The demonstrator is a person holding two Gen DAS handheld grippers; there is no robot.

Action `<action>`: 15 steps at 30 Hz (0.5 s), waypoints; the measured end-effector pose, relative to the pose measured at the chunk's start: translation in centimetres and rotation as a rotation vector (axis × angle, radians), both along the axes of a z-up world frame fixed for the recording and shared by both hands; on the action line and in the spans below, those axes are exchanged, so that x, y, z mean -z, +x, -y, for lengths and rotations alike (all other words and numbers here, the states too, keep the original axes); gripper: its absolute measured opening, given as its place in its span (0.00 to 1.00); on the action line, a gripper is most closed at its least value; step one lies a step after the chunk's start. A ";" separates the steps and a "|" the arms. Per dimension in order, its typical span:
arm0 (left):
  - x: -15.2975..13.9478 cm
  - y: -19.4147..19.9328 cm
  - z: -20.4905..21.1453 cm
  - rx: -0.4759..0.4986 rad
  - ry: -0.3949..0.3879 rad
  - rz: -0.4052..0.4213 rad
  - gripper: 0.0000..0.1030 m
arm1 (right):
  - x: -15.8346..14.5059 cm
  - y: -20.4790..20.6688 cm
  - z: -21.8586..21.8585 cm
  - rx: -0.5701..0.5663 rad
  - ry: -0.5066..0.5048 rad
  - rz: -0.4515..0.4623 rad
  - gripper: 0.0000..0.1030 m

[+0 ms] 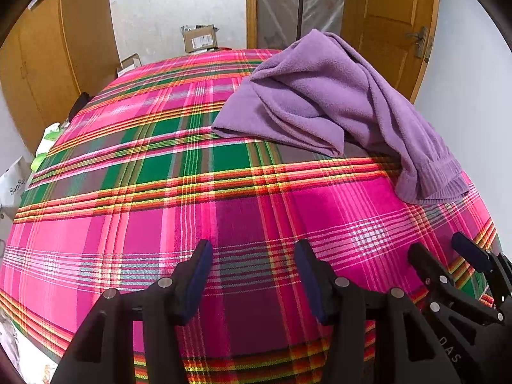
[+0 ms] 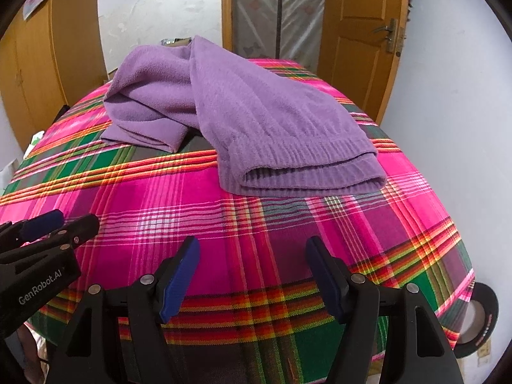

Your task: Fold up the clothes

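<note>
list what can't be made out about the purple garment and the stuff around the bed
- Purple fleece garment: its type, both views; it lies bunched over itself.
- Brown cardboard box: label too small, left wrist view.
- Black tape roll: partly hidden by pink plaid bedcover, right wrist view.

A: What's carrying everything here?

B: A bench [image 1: 134, 230] under a bright plaid cloth [image 2: 179, 198], pink crossed with green, orange and yellow bands, is filling both views. The cloth is lying fairly flat and draping over the near edge.

A: And what's sitting on it?

B: One purple fleece garment [image 2: 256, 118] is lying crumpled toward the far side, its ribbed hem [image 2: 313, 172] facing the near edge and a folded-over part [image 1: 281, 121] spreading out to the left.
</note>
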State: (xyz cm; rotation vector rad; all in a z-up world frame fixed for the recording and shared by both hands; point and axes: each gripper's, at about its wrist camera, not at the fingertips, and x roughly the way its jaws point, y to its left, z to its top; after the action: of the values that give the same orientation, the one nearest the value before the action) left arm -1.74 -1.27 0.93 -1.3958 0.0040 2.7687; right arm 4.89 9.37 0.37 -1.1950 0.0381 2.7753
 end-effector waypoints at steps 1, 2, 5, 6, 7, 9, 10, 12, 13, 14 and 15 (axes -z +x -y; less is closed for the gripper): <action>-0.1 -0.1 0.0 0.000 0.003 0.008 0.52 | 0.0 0.0 0.0 0.000 0.002 0.003 0.69; -0.1 -0.3 0.0 0.000 0.006 0.013 0.52 | 0.0 -0.1 0.0 -0.003 0.004 0.003 0.69; -0.2 -1.2 0.5 -0.003 0.013 0.025 0.52 | 0.1 0.1 -0.2 -0.008 0.002 0.001 0.69; -0.3 -1.7 0.7 -0.003 0.014 0.030 0.52 | 0.1 0.0 -0.2 -0.009 0.000 0.000 0.70; -0.3 -1.9 0.7 -0.002 0.014 0.034 0.52 | 0.1 0.0 -0.2 -0.010 0.001 0.000 0.70; -0.4 -2.3 0.9 -0.001 0.018 0.042 0.52 | 0.1 -0.1 -0.2 -0.013 0.001 -0.001 0.70; -0.4 -2.5 1.0 -0.002 0.022 0.046 0.52 | 0.2 -0.1 -0.2 -0.015 0.002 -0.001 0.70; -0.4 -2.9 1.3 0.002 0.037 0.048 0.52 | 0.2 -0.2 -0.3 -0.018 0.001 -0.003 0.71; -0.5 -3.1 1.3 0.004 0.037 0.048 0.52 | 0.2 -0.2 -0.3 -0.020 0.001 -0.003 0.71; -0.4 -3.3 1.4 0.006 0.032 0.047 0.52 | 0.2 -0.2 -0.3 -0.022 0.002 -0.004 0.71; -0.4 -3.5 1.4 0.008 0.028 0.046 0.52 | 0.2 -0.2 -0.3 -0.023 0.002 -0.005 0.71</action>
State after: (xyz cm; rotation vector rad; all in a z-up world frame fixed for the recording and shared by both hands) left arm -5.25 -2.63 1.34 -1.4500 -0.0302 2.7187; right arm 4.72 9.67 0.19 -1.1963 0.0214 2.7974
